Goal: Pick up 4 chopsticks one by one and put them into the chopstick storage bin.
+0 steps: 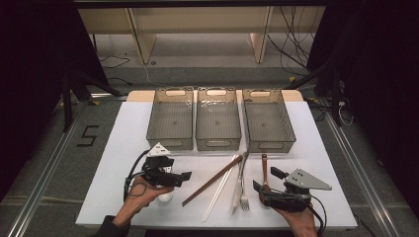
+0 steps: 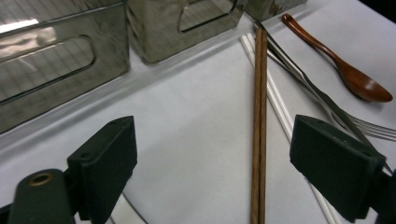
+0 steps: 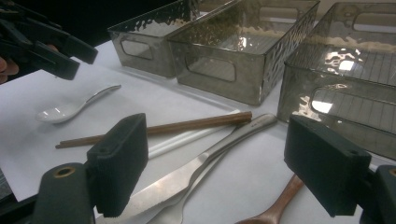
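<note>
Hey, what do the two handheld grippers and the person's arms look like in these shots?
Both grippers are black, with two blocky, matte dark jaws each. The left gripper and right gripper each carry a grey three-cornered plate on top, and a black cable trails from each. A dark sleeve cuff shows on the left forearm.

Dim overhead light — glare on bins, claw closeups soft, bg dark.

Lab: floor cables, rails, dark curtains
</note>
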A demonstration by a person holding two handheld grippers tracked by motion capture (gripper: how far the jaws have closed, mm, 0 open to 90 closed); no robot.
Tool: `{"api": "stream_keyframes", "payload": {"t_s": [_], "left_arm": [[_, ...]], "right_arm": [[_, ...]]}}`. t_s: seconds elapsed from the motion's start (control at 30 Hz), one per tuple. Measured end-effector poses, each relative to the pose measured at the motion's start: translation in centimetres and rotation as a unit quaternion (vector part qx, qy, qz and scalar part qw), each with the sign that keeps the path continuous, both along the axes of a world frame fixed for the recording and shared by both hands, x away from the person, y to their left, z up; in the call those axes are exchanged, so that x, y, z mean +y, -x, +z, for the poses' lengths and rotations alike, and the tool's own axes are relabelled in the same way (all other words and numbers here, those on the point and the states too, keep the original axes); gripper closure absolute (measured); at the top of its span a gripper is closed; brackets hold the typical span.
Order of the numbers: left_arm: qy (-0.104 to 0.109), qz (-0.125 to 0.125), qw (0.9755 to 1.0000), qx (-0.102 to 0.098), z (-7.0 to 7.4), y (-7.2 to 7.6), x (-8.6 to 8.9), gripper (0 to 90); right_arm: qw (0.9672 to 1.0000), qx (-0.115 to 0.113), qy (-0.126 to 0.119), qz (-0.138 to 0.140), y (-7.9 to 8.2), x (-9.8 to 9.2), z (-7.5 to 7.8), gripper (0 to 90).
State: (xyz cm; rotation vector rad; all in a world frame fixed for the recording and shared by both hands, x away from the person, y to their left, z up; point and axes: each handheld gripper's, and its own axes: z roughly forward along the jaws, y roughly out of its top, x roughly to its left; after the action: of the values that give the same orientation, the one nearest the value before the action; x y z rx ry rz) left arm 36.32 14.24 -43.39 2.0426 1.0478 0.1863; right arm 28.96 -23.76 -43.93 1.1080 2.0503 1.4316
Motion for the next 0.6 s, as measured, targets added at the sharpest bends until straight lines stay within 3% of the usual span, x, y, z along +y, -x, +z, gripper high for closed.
{"api": "stream_keyframes", "payload": {"t_s": [0.6], "left_arm": [[-0.051, -0.044, 0.9967, 0.045, -1.2, -2.7, -4.4, 25.5]], "right_arm": [[0.9999, 0.007, 0.007, 0.012, 0.0, 0.2, 0.0, 22.5]]}}
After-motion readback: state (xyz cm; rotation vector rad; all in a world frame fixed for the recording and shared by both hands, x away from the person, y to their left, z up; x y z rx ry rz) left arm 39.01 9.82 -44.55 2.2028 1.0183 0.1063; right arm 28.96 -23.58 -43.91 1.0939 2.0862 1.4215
